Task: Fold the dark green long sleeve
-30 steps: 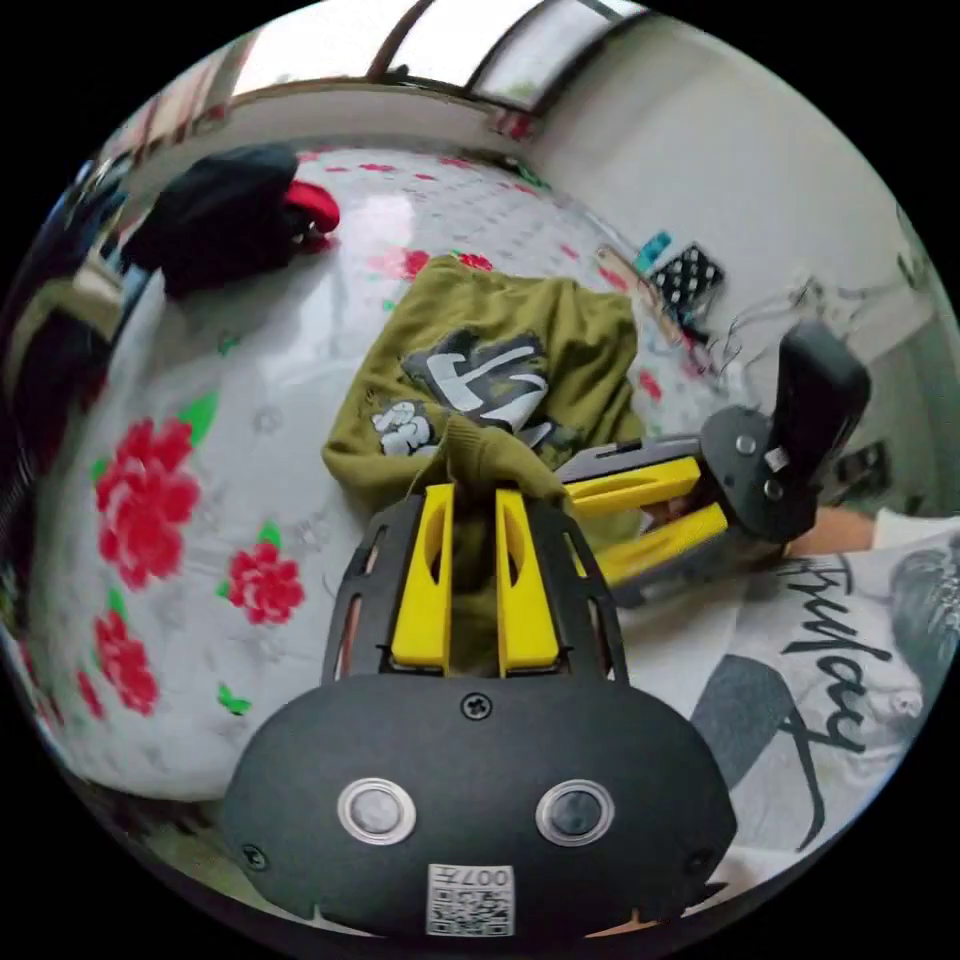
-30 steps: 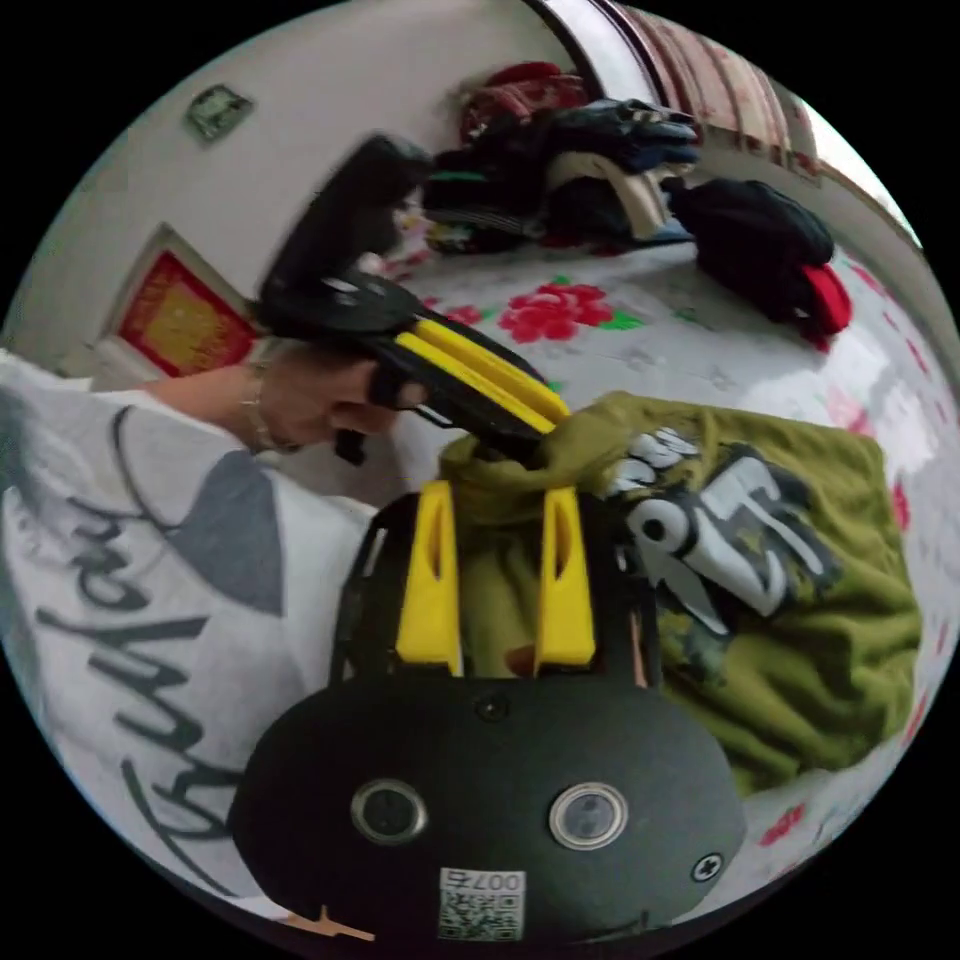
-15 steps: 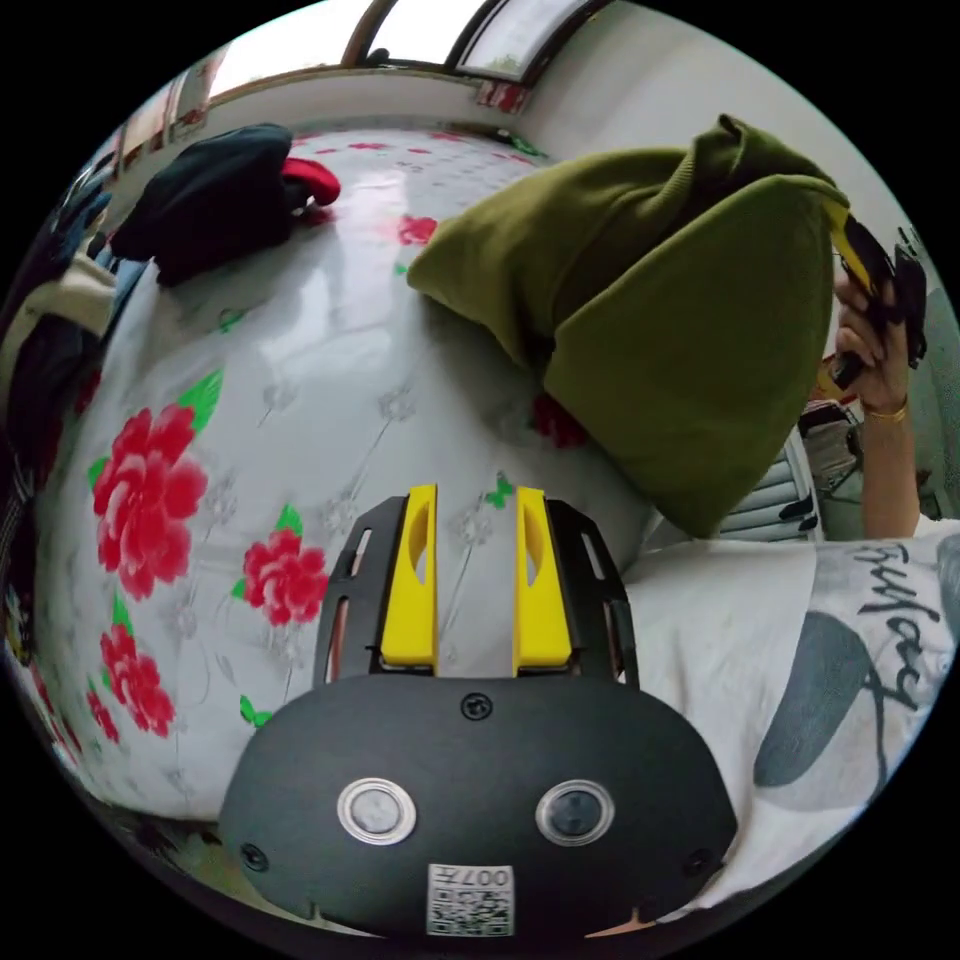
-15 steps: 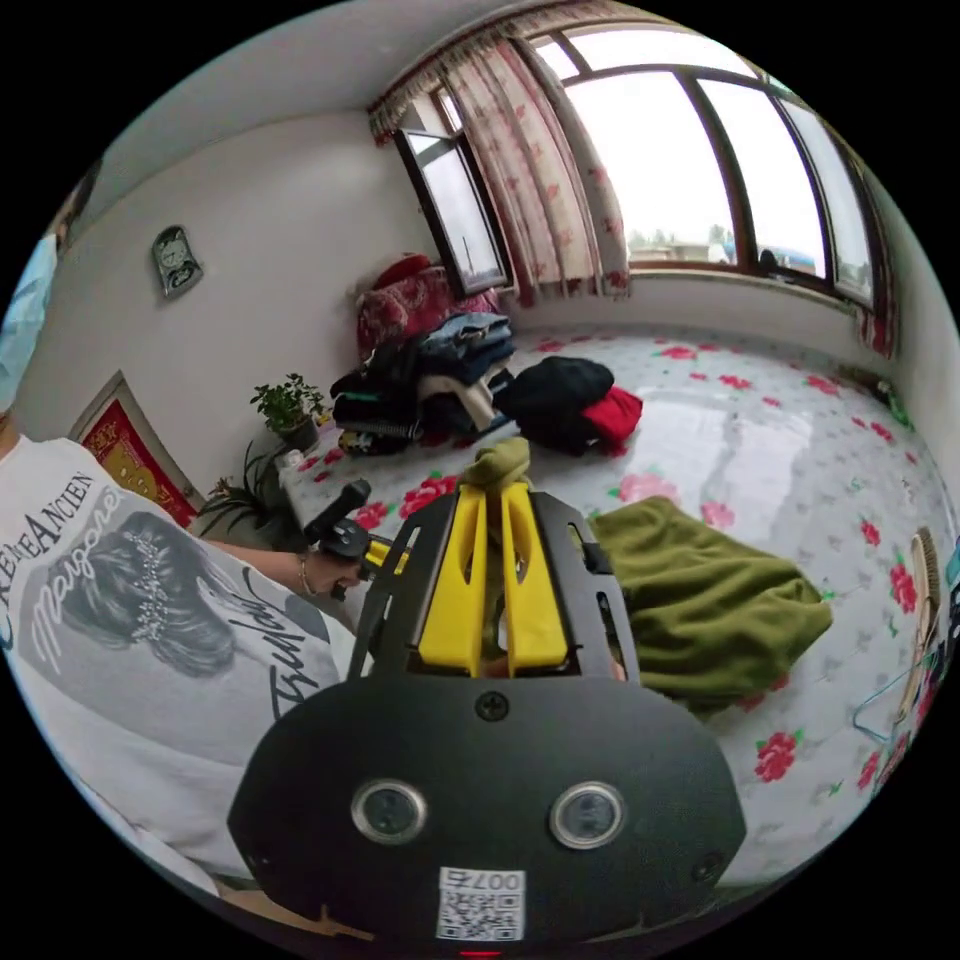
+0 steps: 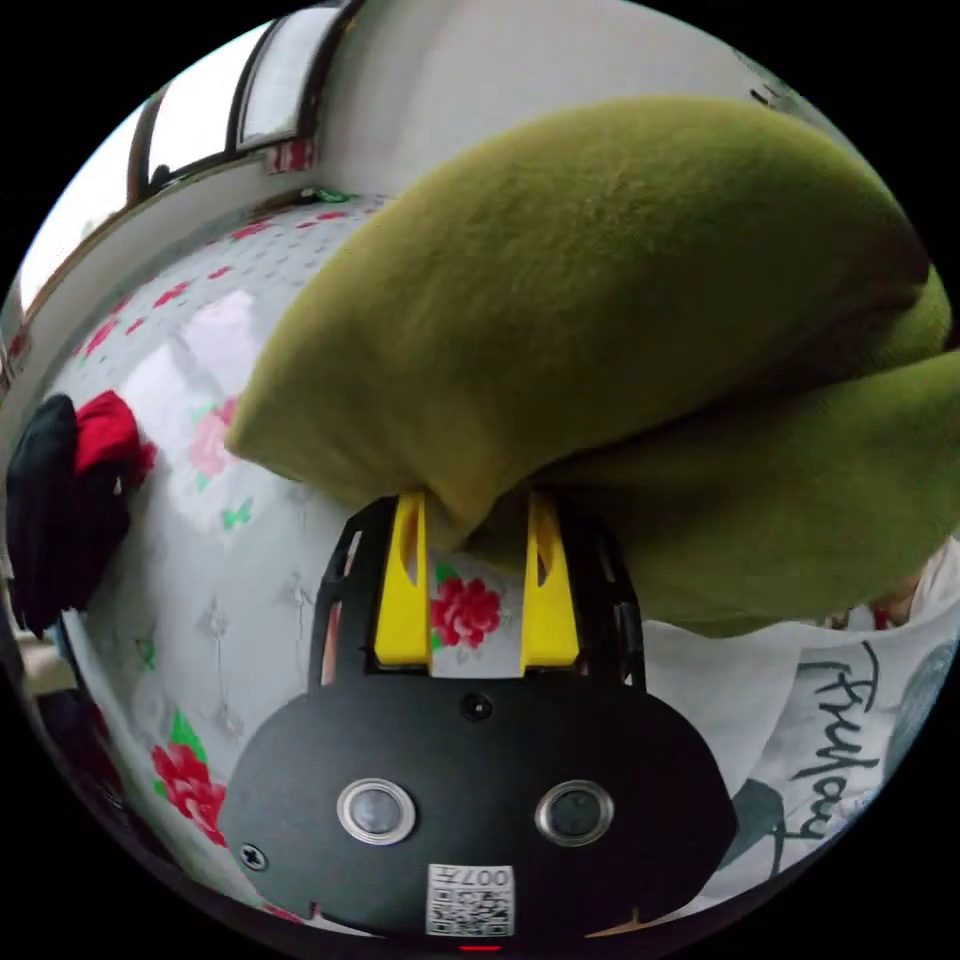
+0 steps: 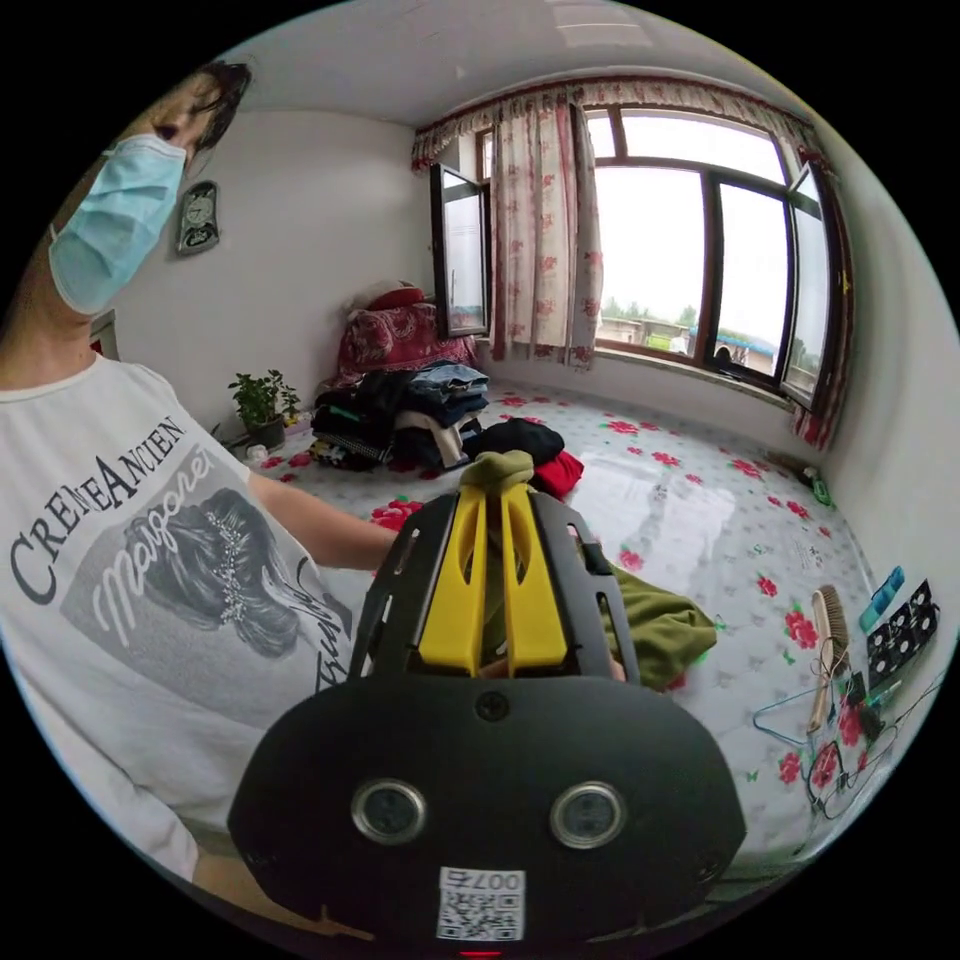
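Green long sleeve pinched in right tool; left tool parted beneath it.

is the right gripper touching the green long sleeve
Touching. In the right gripper view, the right gripper has its yellow fingers closed on a bunch of the green long sleeve, which pokes out past their tips.

I see soft daylight pouring through the window, overexposed. Glare streaks the floral sheet. Fisheye bends edges; the close green fabric blurs.
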The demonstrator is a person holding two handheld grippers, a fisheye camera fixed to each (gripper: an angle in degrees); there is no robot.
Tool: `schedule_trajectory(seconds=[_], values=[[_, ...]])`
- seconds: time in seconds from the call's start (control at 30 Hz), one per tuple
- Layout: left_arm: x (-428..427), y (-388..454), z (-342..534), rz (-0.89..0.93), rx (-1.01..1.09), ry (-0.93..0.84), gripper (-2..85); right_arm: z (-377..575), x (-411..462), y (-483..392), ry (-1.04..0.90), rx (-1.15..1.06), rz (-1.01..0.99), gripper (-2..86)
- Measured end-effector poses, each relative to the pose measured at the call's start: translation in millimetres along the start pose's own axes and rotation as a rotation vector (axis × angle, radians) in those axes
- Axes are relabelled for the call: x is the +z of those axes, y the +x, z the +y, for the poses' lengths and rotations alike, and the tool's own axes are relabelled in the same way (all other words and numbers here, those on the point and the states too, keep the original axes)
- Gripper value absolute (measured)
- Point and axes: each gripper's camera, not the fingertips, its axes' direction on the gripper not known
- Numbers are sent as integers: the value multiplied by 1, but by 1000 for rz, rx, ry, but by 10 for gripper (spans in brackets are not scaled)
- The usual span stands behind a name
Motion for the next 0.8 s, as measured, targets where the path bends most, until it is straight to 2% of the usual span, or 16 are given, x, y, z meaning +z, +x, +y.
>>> schedule_trajectory(seconds=[0.07, 0.13, 0.2, 0.3, 0.33, 0.4, 0.53, 0.6, 0.7, 0.8], values=[[-6, 10, -3, -117, 12, -23, 12, 0, -9, -9, 4, 8, 73, 2], [-30, 4, 2, -46, -26, 25, 1, -1, -30, -8, 8, 44, 161, 2], [-92, -19, 21, 66, -155, 207, -5, -3, -52, -4, 38, 57, 215, 3], [-199, -29, 41, 129, -181, 484, -7, -15, -91, -1, 79, 32, 324, 3], [-220, -26, 42, 130, -160, 518, -8, -23, -107, -5, 118, -4, 363, 3], [-294, 1, 48, 90, -48, 636, -8, -36, -133, -15, 205, -66, 405, 4], [-385, 66, 67, 45, 99, 805, -7, -67, -195, -45, 413, -184, 560, 5], [-436, 117, 91, -43, 201, 943, -8, -74, -221, -56, 500, -222, 600, 4], [-483, 169, 119, -158, 271, 1076, -8, -81, -255, -73, 621, -308, 628, 3], [-506, 202, 129, -315, 272, 1127, -7, -94, -265, -76, 685, -383, 646, 2]])
